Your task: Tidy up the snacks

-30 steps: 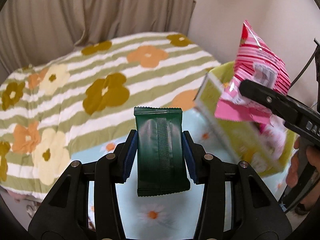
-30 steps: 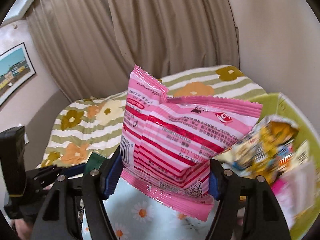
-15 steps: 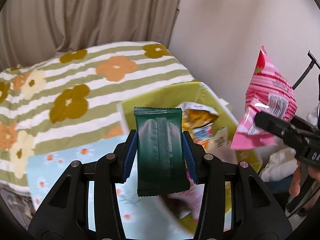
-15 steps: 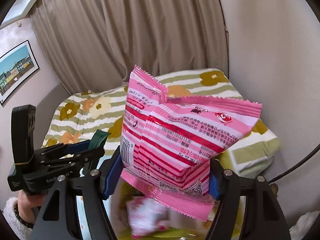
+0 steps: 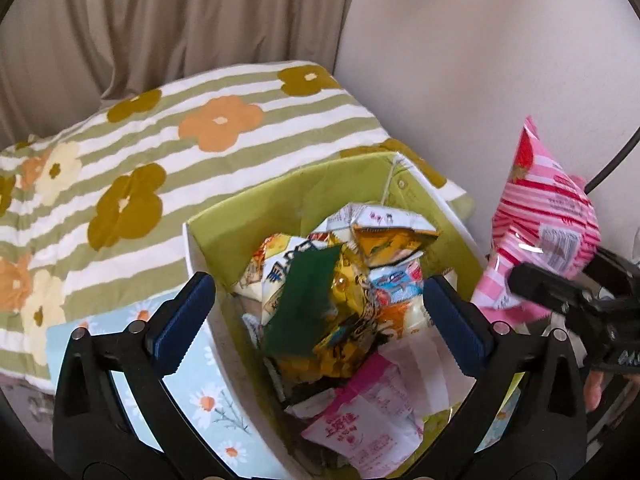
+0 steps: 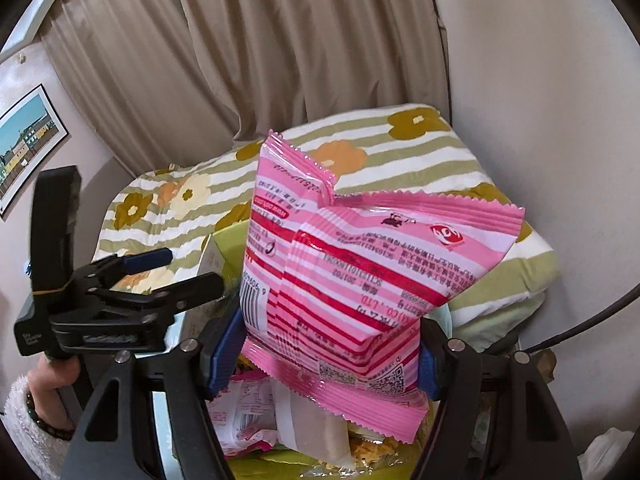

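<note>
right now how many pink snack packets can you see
2 for sure: the pink-and-red striped foil bag clamped in the right gripper, and a pink-and-white packet lying in the green box. More may be buried.

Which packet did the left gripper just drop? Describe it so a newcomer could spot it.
Find the green-lined box on the floral bedspread, full of snack bags. The dark green packet lies tilted on that pile, between the opening left gripper's blue pads. It is the only plain, dark one; its neighbours are yellow, white or pink prints.
</note>
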